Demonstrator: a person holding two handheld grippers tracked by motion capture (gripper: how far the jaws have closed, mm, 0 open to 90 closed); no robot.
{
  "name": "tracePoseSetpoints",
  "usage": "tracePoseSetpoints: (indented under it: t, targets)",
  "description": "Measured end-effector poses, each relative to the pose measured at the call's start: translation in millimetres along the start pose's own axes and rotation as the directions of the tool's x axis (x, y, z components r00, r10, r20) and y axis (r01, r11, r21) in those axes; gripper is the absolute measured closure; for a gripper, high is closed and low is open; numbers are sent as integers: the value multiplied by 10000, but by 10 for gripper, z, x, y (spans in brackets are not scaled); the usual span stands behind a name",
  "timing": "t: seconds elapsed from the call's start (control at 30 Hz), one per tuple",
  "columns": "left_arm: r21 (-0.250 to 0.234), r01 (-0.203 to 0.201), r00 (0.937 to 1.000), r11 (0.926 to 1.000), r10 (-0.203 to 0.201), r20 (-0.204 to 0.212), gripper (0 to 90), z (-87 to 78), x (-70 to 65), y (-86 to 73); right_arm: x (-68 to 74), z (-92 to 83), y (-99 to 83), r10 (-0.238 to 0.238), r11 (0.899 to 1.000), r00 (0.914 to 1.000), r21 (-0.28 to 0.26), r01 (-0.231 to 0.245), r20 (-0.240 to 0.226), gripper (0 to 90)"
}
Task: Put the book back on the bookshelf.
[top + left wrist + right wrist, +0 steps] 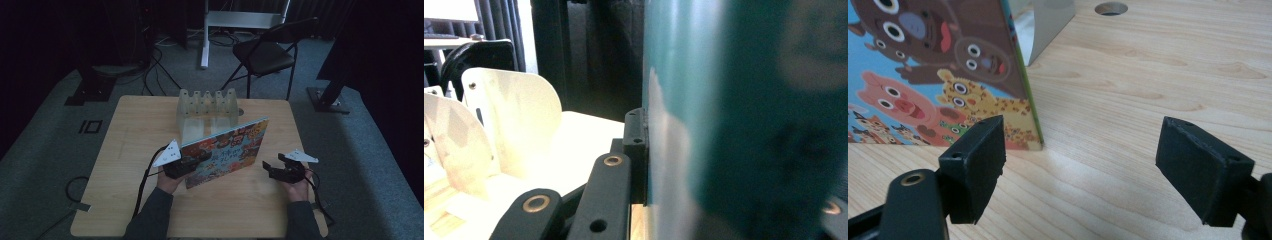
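Picture book (pixel 227 150) upright on its edge, cartoon-animal cover, left gripper (pixel 192 162) clamped on it, right gripper (pixel 1098 165) spread wide, its own view revealing pig and leopard faces

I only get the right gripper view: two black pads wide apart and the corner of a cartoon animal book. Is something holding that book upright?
Observer: Yes. The left claw is shut on the book at its left end, and the book stands on its edge on the table.
Operator: What is behind the book?
Observer: A pale rack with a row of upright dividers, just behind the book.
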State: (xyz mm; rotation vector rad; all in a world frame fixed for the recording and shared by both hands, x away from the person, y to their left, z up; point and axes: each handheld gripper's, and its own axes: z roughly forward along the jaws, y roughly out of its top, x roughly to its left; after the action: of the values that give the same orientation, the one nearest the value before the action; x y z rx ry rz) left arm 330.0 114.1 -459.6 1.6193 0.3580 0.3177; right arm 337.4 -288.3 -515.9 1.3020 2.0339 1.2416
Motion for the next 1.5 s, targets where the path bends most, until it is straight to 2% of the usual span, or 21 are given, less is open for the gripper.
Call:
tracePoseSetpoints:
  t: [0.23,0.37,0.57,0.9,1.13,1.23,1.5]
  targets:
    - [-127,-73,10000,9999,72,-4,791,6,-49,-20,16,39,-22,-215,9995,9997,213,212,140,195]
    - [146,-232,9997,9996,232,1,766,36,-73,-54,1,52,-43,-162,9995,9998,264,158,140,195]
    - [118,1,10000,9999,-1,-3,767,42,-62,-118,-24,52,-61,-64,9996,9999,271,60,151,195]
    - [173,-71,10000,9998,71,2,793,64,-82,-110,-40,73,-79,-25,9993,9999,375,19,160,195]
    - [190,-169,9998,9997,171,-122,744,82,-97,-149,-54,76,-90,15,9992,9999,405,-22,160,195]
    - [251,-97,9999,9996,99,-85,776,86,-90,-177,-57,82,-95,20,9991,9999,423,-27,161,195]
    - [242,-147,9999,9996,147,-25,783,99,-110,-194,-54,90,-100,-3,9989,9999,458,-5,169,195]
